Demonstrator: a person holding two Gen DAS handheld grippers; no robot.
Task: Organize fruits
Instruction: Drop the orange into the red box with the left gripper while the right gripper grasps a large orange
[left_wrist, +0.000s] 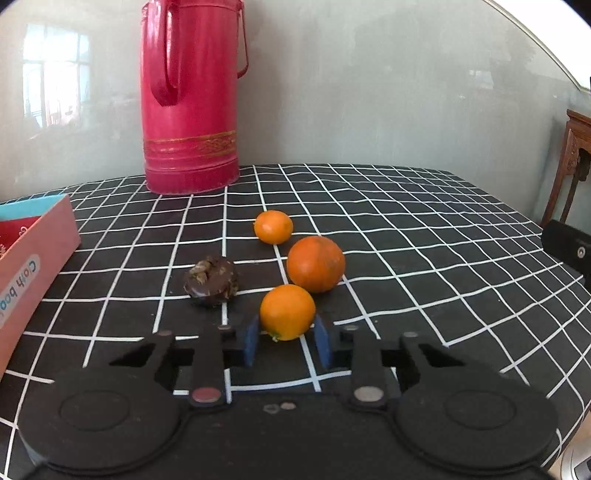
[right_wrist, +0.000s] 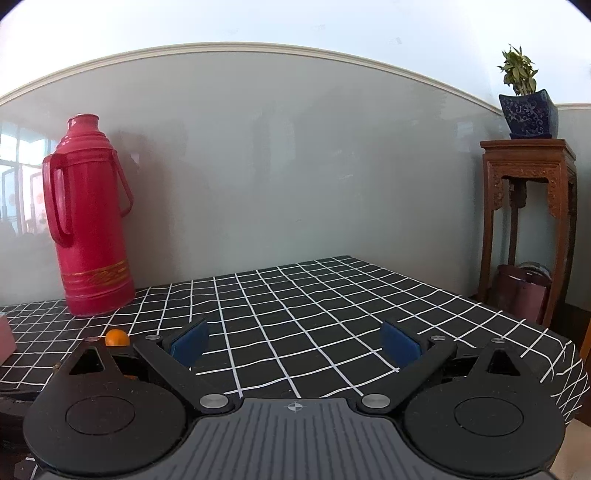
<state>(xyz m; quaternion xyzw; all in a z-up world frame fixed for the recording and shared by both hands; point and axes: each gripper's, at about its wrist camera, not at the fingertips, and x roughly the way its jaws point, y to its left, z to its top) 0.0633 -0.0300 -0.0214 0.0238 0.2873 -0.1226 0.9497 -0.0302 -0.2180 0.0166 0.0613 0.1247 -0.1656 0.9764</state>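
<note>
Three orange fruits and a dark brown, wrinkled fruit (left_wrist: 211, 281) lie on the black checked tablecloth (left_wrist: 406, 229) in the left wrist view. My left gripper (left_wrist: 286, 326) has its blue pads against both sides of the nearest small orange (left_wrist: 287, 310), which rests on the cloth. A larger orange (left_wrist: 316, 264) sits just behind it, almost touching. Another small orange (left_wrist: 273, 226) lies farther back. My right gripper (right_wrist: 295, 345) stands open over bare cloth, nothing between its fingers. One orange (right_wrist: 117, 337) peeks out at its left.
A tall red thermos flask (left_wrist: 190, 96) (right_wrist: 92, 221) stands at the back by the wall. A pink cardboard box (left_wrist: 33, 258) lies at the left. A carved wooden stand (right_wrist: 528, 221) with a potted plant (right_wrist: 528, 110) is beyond the table's right edge.
</note>
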